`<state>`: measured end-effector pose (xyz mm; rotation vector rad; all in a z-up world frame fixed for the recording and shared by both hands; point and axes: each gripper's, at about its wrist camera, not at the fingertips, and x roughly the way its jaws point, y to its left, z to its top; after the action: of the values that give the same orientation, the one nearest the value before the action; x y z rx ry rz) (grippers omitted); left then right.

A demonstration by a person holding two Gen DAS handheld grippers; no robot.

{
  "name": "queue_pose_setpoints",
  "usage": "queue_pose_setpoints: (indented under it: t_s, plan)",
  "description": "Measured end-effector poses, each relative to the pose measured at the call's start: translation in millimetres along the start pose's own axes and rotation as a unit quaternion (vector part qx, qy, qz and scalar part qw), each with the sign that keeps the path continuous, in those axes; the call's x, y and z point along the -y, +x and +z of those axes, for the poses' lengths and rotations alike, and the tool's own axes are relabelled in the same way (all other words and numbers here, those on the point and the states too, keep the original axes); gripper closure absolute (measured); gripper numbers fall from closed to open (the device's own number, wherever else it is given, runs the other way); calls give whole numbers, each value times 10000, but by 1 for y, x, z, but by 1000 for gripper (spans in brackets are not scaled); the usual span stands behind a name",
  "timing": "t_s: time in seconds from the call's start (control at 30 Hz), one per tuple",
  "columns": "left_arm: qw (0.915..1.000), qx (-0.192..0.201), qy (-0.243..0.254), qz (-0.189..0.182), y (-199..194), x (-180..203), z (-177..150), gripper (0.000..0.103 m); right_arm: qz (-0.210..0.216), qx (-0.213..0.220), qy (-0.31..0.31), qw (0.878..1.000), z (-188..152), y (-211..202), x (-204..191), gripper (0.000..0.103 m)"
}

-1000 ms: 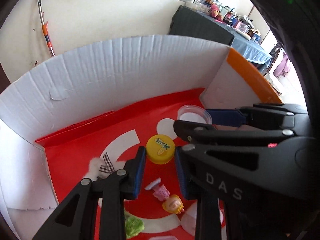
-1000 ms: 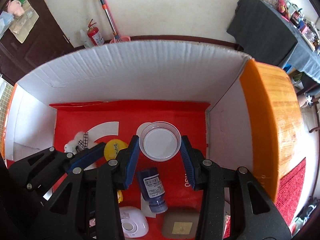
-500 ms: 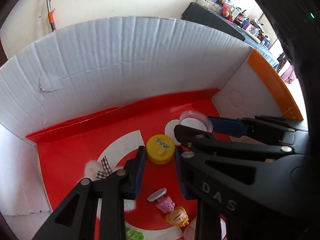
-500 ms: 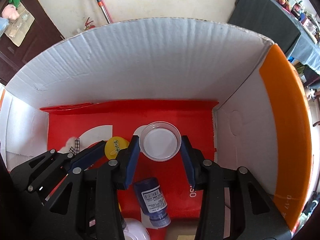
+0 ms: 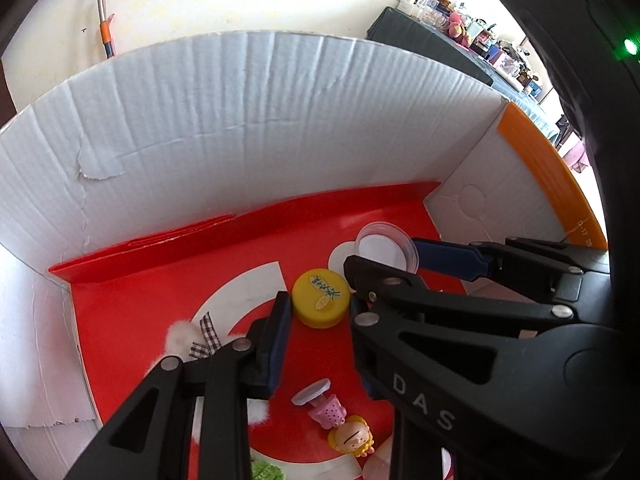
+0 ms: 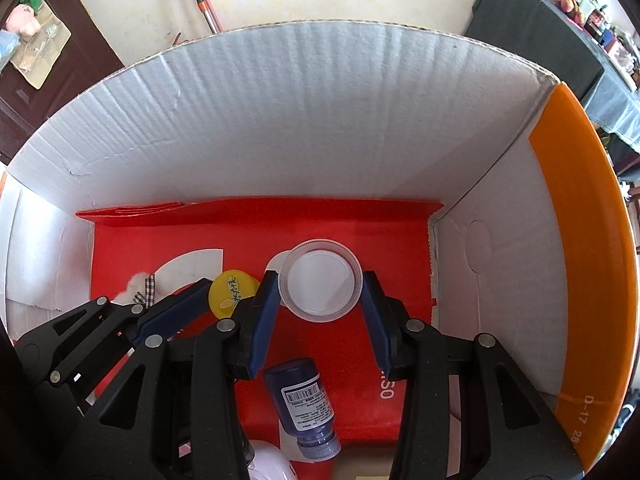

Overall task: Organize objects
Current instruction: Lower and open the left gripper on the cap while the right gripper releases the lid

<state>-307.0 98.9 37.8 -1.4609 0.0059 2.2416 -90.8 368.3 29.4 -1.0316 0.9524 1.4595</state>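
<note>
Two spread tongs: centre your right tongs (image 6: 320,316) around the clear cup (image 6: 320,280), left tongs (image 5: 316,332) around the yellow cap (image 5: 320,299), then squeeze evenly.

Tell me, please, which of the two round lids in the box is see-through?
The clear lid between the right gripper fingers; the yellow lid beside it is opaque.

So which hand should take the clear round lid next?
Right. The right tongs are open with the clear lid between their tips. The left tongs are open around the yellow cap instead, beside the lid.
</note>
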Motion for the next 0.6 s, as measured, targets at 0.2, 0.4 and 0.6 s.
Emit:
queue_pose_setpoints:
  t_s: [0.2,0.4,0.6]
  plan:
    - [10000,6,-4,4,-1,0,-2,71,-10,2,-10,10000,1,1,1,62]
    - [10000,2,4,2,-1,0,-2,71,-11,-1,-10,10000,4,3,1,62]
    - [10000,3,5,11,-1,0,-3,70,-15,-2,-17,10000,6,4,1,61]
